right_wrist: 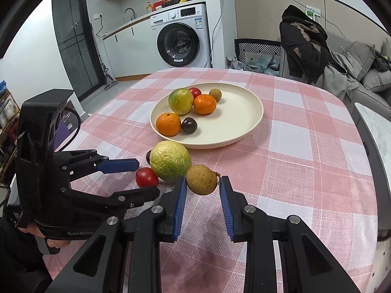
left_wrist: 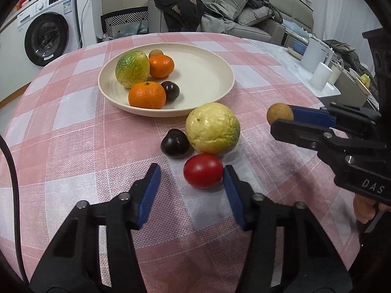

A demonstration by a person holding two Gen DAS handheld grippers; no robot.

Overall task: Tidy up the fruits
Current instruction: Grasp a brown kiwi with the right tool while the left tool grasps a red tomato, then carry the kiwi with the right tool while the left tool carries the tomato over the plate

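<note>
Fruits: we see a red tomato [left_wrist: 203, 171], a big yellow fruit [left_wrist: 212, 128] and a small dark fruit [left_wrist: 174, 144] outside the plate [left_wrist: 202, 73], all three close together on the tablecloth [left_wrist: 73, 122], on the side of the plate nearest to us.
On the plate: two oranges, a green-yellow fruit, one dark fruit, one small brown fruit and, in the right wrist view, one more red tomato.
Left gripper [left_wrist: 191, 169]: its jaws are apart, with the red tomato between them; one blue pad touches the tomato, the other pad is clear of it, so we judge there is no grasp yet.
Right gripper [right_wrist: 202, 183]: it is clenched on a small brown fruit [right_wrist: 201, 179] and holds it above the cloth, to the near right of the plate.
Key relation: the tomato lies directly ahead of the left gripper, between the fingertips, and the plate is further ahead, beyond the yellow fruit.
Long axis: the tomato is nearly round, a little wider across the gap between the fingers.
Nearer hand: the left one for the tomato; the right one is occupied.
Next move, our judgement: finish closing, then lift over the yellow fruit to the plate.
Writing: "DAS" on the right gripper body and "GenRobo" on the left one.
Washing machine [right_wrist: 182, 41]: behind the plate; its labels are too small for us to read.
</note>
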